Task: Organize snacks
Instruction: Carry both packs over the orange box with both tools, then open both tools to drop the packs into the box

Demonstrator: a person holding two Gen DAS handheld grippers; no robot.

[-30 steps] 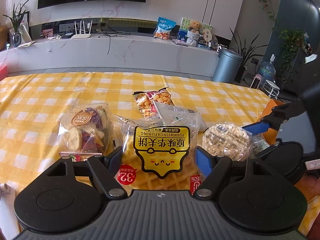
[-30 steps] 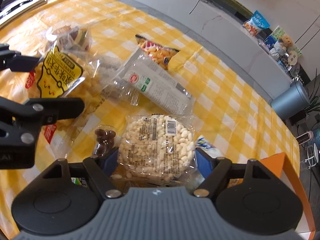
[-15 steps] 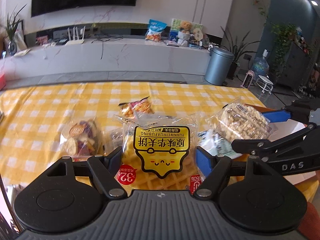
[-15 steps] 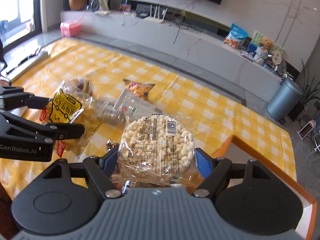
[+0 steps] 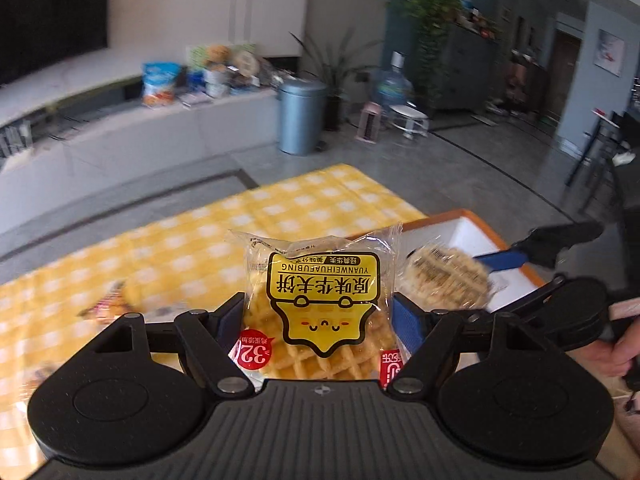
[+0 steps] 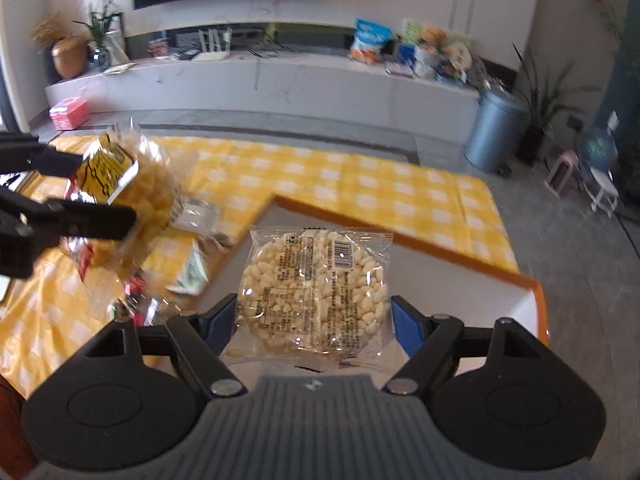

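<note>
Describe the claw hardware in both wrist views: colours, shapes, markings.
Both match: a ribbed dark grey body with a small cross mark at its front edge, flanked by two round black discs, with black linkage arms on silver pivot pins. The left claw and right claw each end in blue pads. No cables show. A bare hand grips the right one; no sleeve is visible.

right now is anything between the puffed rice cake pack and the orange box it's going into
Nothing visible. The right tongs hold the puffed rice cake pack above the orange box, whose white inside looks bare beneath it. The left tongs and waffle pack hang off to the left, over the table.
</note>
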